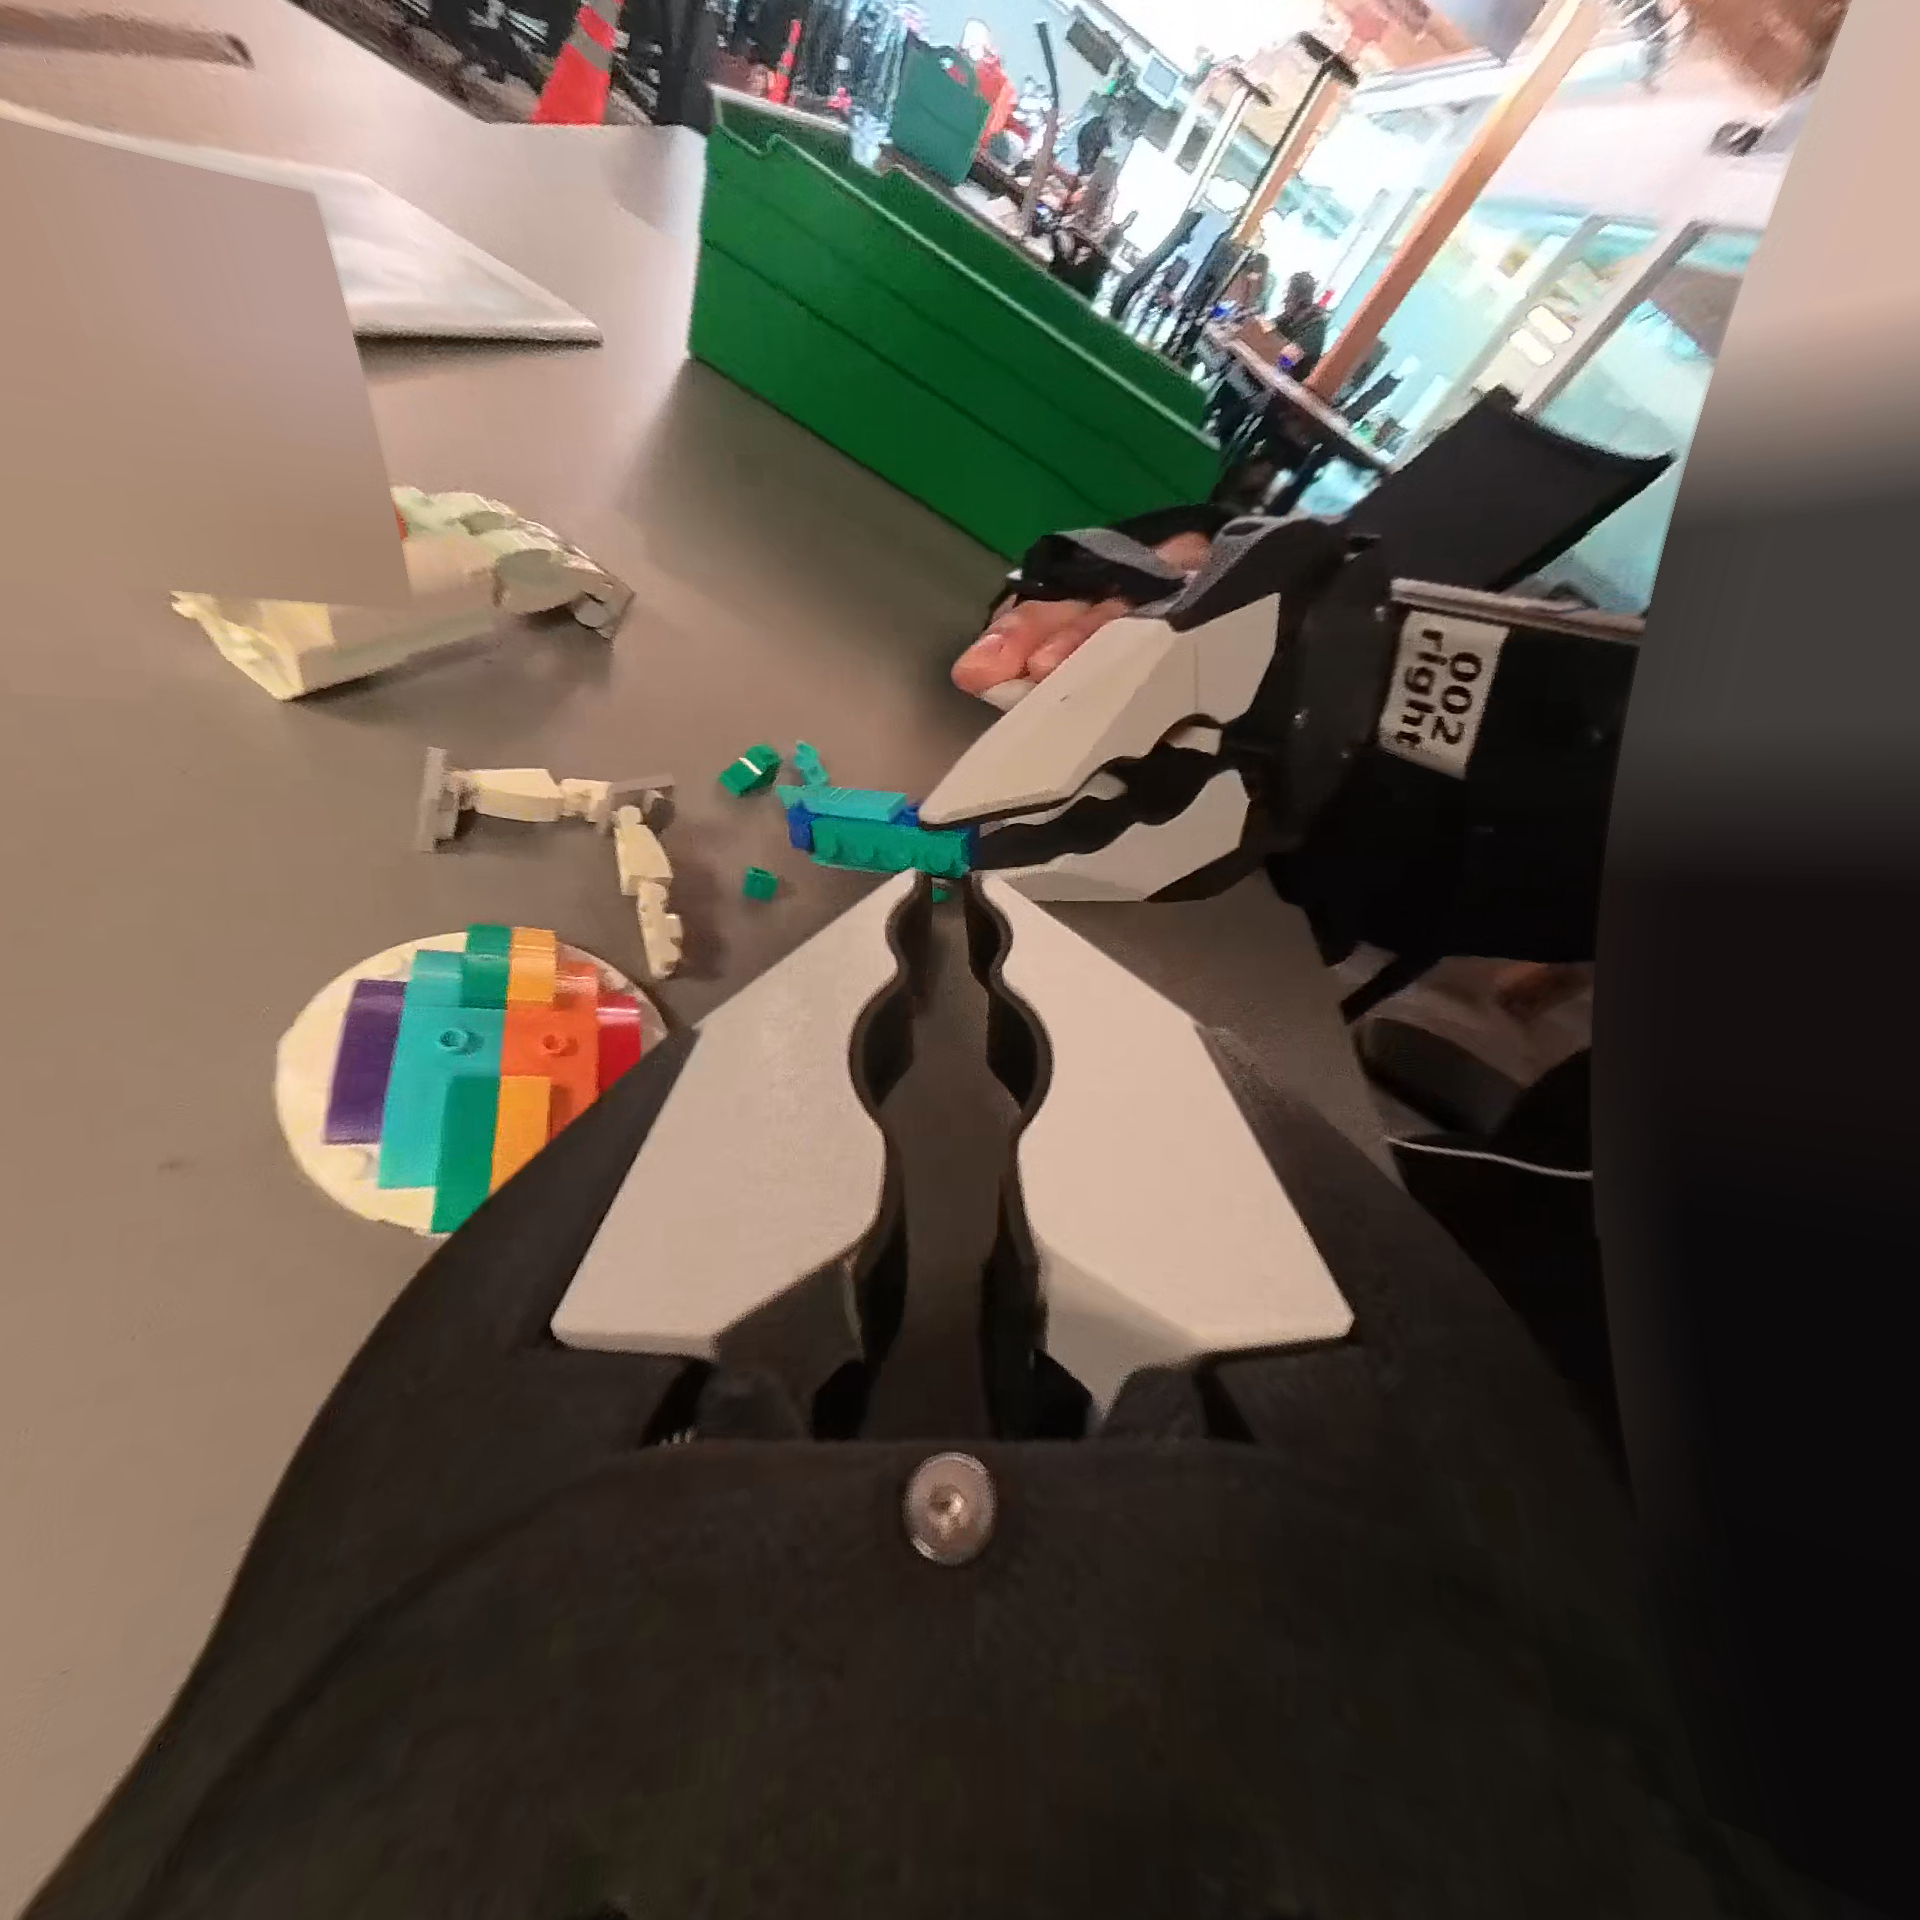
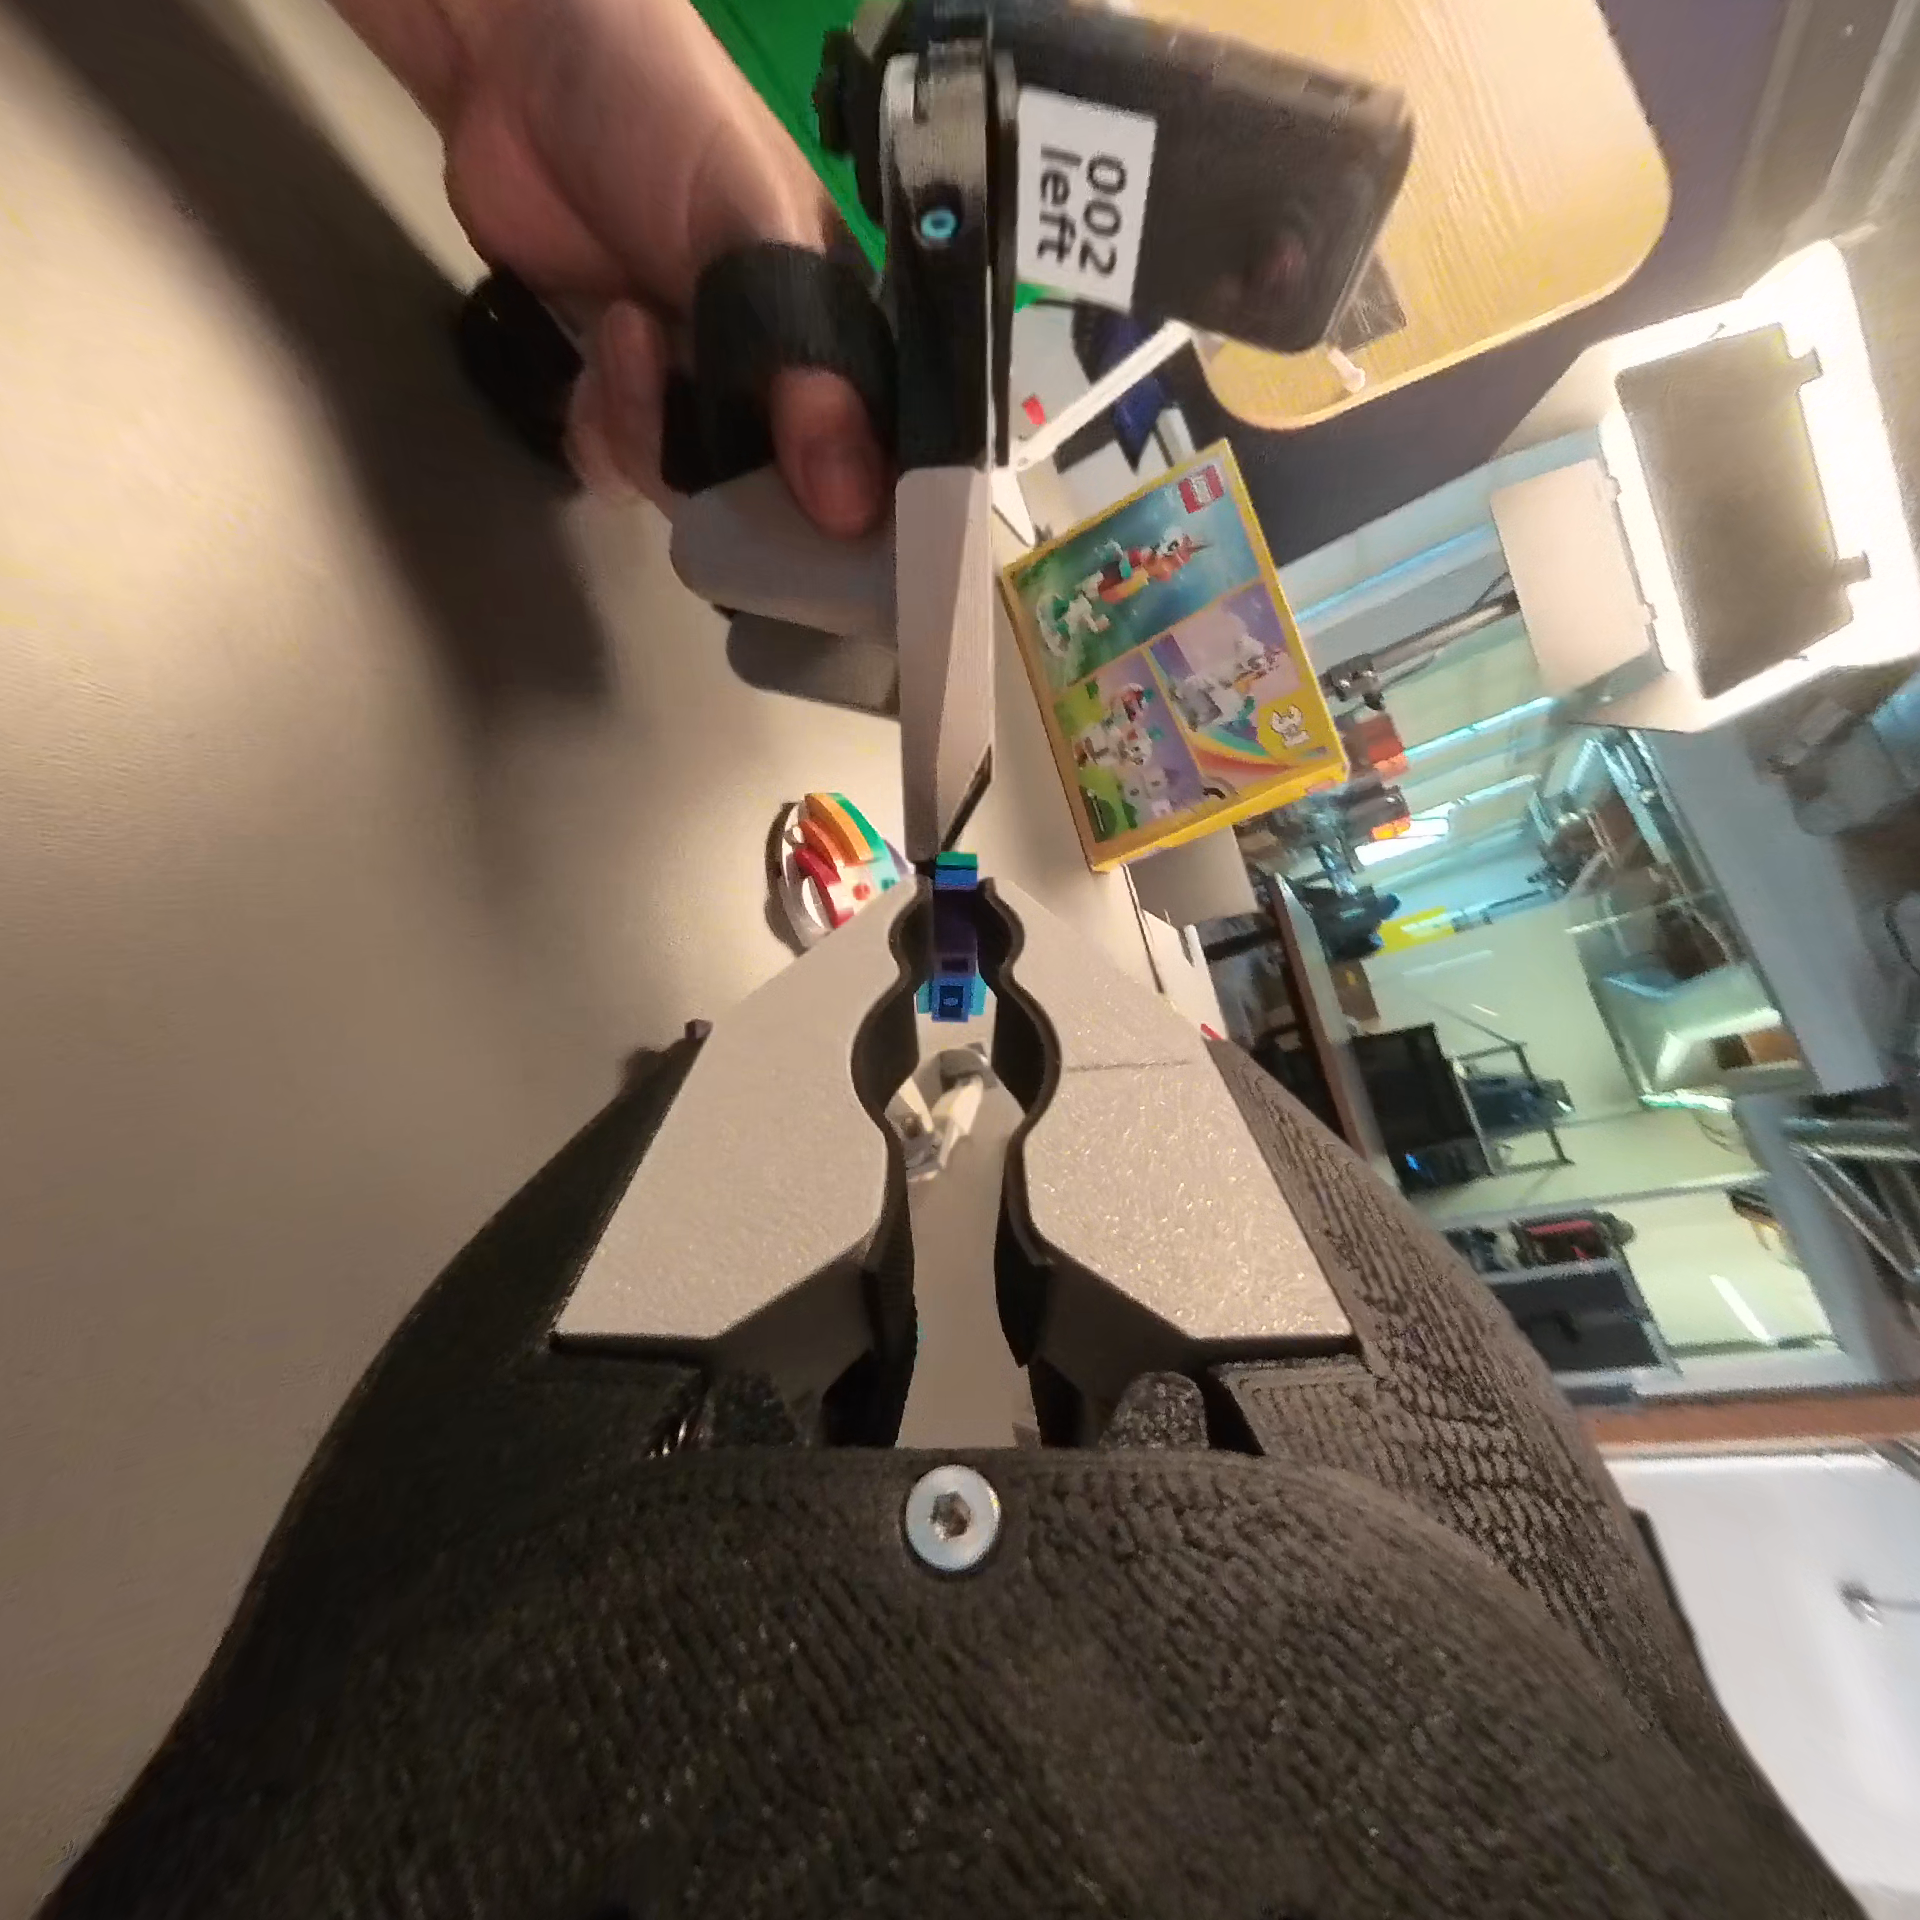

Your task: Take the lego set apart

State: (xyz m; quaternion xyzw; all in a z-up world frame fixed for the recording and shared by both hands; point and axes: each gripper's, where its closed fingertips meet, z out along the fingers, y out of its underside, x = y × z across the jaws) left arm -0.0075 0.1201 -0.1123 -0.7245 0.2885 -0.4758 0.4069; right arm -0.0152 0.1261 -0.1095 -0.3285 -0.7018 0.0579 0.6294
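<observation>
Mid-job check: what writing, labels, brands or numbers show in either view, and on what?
White sticker on the right claw: short black print, sharp; I do not repeat its wording.
White sticker on the left claw: short black print, sharp; wording likewise not repeated.
Yellow box: a small red logo in one corner, too small to read.
Nothing else in view bears writing.
</observation>
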